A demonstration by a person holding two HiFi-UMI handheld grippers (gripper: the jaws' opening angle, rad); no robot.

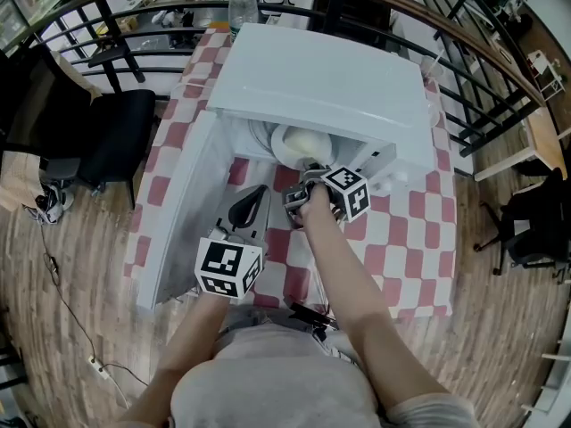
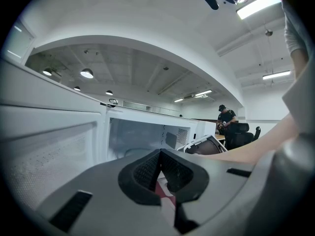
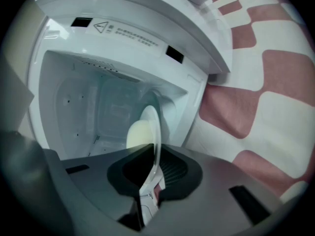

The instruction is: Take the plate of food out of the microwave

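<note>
The white microwave (image 1: pixel 321 87) stands on the red-and-white checked table (image 1: pixel 401 239) with its door (image 1: pixel 178 212) swung open to the left. A white plate (image 1: pixel 299 143) with a pale yellow mound of food (image 3: pixel 137 134) sits in the cavity mouth. My right gripper (image 1: pixel 308 172) is at the plate's near edge. In the right gripper view the plate (image 3: pixel 150 127) stands edge-on, its rim pinched between the pads of the right gripper (image 3: pixel 156 173). My left gripper (image 1: pixel 259 190) hovers in front of the open door with its jaws together on nothing; in its own view the left gripper (image 2: pixel 158 168) faces the cavity (image 2: pixel 142 136).
A water bottle (image 1: pixel 242 3) stands behind the microwave. A black chair (image 1: pixel 125 141) is left of the table, and a curved black railing (image 1: pixel 482 69) runs behind it. A cable (image 1: pixel 62 301) lies on the wooden floor. A person (image 2: pixel 225 119) sits far off.
</note>
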